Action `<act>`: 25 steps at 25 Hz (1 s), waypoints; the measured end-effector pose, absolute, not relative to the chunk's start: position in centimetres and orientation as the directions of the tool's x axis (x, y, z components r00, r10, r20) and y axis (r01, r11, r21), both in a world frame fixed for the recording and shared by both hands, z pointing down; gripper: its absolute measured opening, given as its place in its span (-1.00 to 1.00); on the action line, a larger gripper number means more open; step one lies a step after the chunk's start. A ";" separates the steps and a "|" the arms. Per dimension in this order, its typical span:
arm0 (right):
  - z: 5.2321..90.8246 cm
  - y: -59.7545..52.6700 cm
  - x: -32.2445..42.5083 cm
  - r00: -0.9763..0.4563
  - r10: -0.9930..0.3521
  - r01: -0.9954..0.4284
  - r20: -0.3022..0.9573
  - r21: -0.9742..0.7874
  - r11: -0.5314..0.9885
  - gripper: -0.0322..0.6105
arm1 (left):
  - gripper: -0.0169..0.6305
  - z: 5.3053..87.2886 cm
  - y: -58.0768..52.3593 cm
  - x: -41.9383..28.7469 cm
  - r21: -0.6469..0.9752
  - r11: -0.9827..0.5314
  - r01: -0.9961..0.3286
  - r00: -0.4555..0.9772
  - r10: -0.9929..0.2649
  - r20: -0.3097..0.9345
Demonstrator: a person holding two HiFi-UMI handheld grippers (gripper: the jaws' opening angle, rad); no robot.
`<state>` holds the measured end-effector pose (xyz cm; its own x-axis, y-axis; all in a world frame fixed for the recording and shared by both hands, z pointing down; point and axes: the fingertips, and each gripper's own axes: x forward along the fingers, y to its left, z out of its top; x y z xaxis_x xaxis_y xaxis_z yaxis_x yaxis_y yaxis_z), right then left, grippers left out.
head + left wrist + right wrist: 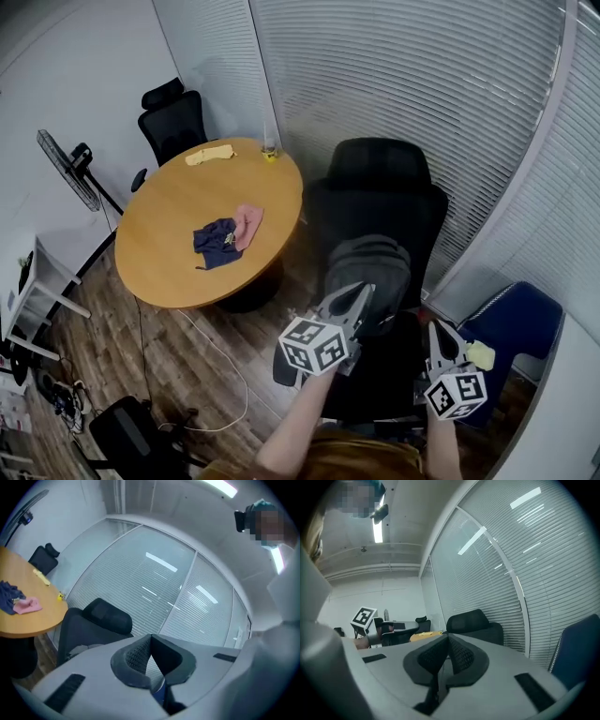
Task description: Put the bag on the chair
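A grey bag [367, 265] rests on the seat of the black office chair [380, 192] by the blinds. My left gripper [361, 291] hovers at the bag's near edge, jaws shut, and in the left gripper view [150, 637] nothing lies between the pads. That view shows the chair [96, 620] to the left, below the jaws. My right gripper [437, 330] is held to the right of the chair, away from the bag. Its pads [446, 637] meet with nothing between them, and the chair's headrest [468, 619] stands beyond.
A round wooden table [178, 220] at the left carries a blue cloth [214, 242], a pink cloth [249, 223] and a yellow item [210, 155]. A second black chair [173, 117] stands behind it. A blue chair [520, 323] is at the right, a fan [67, 169] at the far left.
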<state>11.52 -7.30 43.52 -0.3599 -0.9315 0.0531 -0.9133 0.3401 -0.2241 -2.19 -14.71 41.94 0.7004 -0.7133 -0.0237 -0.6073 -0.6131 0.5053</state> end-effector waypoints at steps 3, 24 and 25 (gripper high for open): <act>43.2 -7.1 11.0 -0.361 -0.931 -0.915 0.056 -0.211 0.343 -0.86 | -0.88 41.8 -13.3 -2.0 0.426 -0.647 -0.632 0.714 -0.700 -0.005; 42.9 -6.3 10.3 -0.353 -0.933 -0.929 0.067 -0.148 0.340 -0.87 | -0.88 41.7 -12.1 -2.4 0.356 -0.666 -0.656 0.716 -0.698 0.015; 42.9 -6.3 10.3 -0.350 -0.934 -0.930 0.070 -0.145 0.338 -0.87 | -0.88 41.8 -12.2 -2.5 0.360 -0.662 -0.657 0.714 -0.700 0.015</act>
<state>10.30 -6.27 42.88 -0.3502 -0.9341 0.0701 -0.9300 0.3378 -0.1447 -2.49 -12.18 41.80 0.7139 -0.7001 0.0146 -0.6569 -0.6624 0.3601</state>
